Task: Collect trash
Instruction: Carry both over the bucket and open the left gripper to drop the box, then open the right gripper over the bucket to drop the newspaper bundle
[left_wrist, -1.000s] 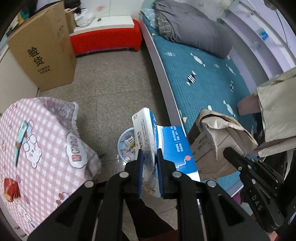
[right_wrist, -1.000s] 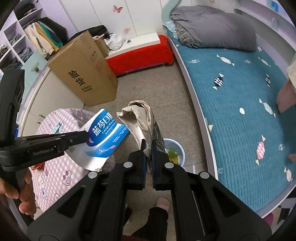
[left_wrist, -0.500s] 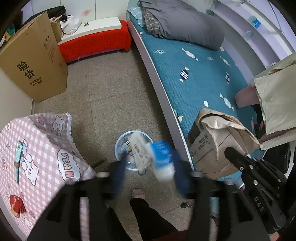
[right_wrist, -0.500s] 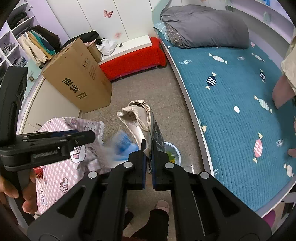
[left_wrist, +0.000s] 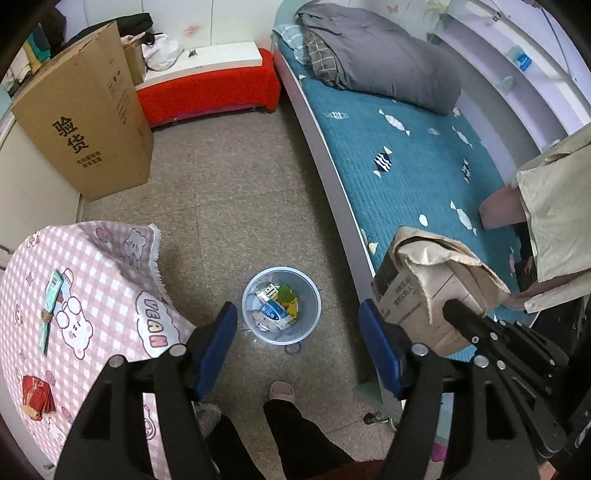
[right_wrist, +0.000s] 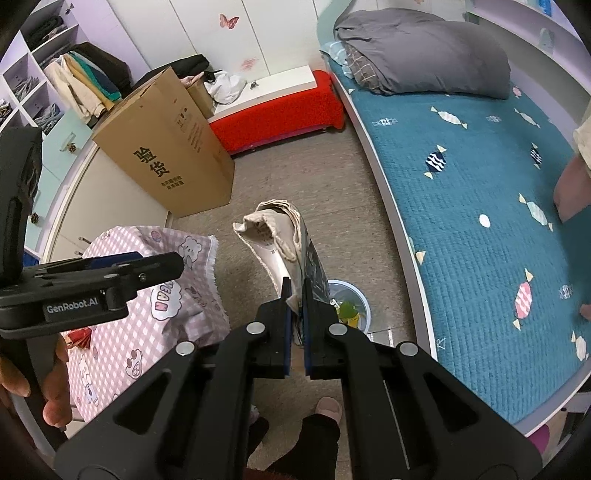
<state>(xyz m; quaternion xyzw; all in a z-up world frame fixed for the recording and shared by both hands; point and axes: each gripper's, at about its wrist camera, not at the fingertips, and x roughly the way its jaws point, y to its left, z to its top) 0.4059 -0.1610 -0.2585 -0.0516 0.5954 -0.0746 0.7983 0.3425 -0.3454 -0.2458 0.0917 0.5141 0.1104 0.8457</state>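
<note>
Left tool (left_wrist: 297, 328) opening above bin (left_wrist: 255, 295); right tool (right_wrist: 295, 295) clamping bag (right_wrist: 280, 236)

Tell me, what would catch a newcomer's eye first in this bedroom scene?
Probably the small blue wastebasket on the floor beside the bed, already holding wrappers and a blue-and-white carton. Right above it the left gripper is opening with nothing between its pads. The right gripper is shut on a torn cardboard box, held up over the floor between the pink checked tablecloth and the teal bed.
</note>
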